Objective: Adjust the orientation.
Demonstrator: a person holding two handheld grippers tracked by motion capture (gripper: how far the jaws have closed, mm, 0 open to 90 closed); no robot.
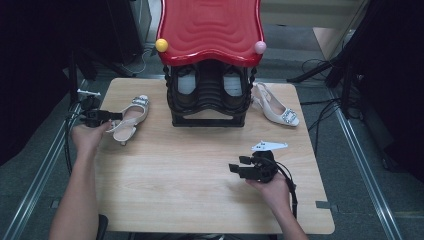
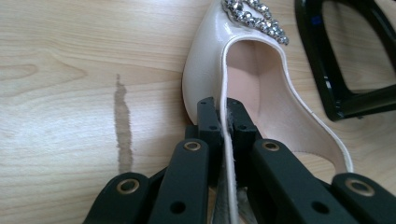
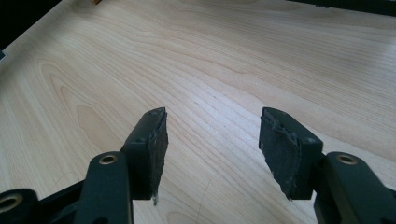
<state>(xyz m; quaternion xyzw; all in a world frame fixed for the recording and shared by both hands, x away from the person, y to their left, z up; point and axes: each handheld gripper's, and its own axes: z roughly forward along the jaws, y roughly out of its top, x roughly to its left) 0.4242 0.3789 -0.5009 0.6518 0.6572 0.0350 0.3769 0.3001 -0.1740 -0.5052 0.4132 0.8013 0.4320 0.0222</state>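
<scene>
Two tools work over the tabletop (image 1: pixel 200 175). Left tool (image 1: pixel 116 116): jaws closed tight on the side rim of the left white shoe (image 1: pixel 131 117), which lies at the tabletop's left edge; in the left gripper view the rim runs straight up between the pads (image 2: pixel 208 122), with the jewelled toe pointing away from the tool. The shoe's long axis runs from the heel near the hand up and rightward toward the black shoe rack (image 1: pixel 209 97), which stands just beside it under a red top. Right tool (image 1: pixel 239 167): jaws wide apart, nothing between them, resting well away at the lower right, so the left hand is plainly the nearer. A second white shoe (image 1: pixel 277 107) lies right of the rack.
</scene>
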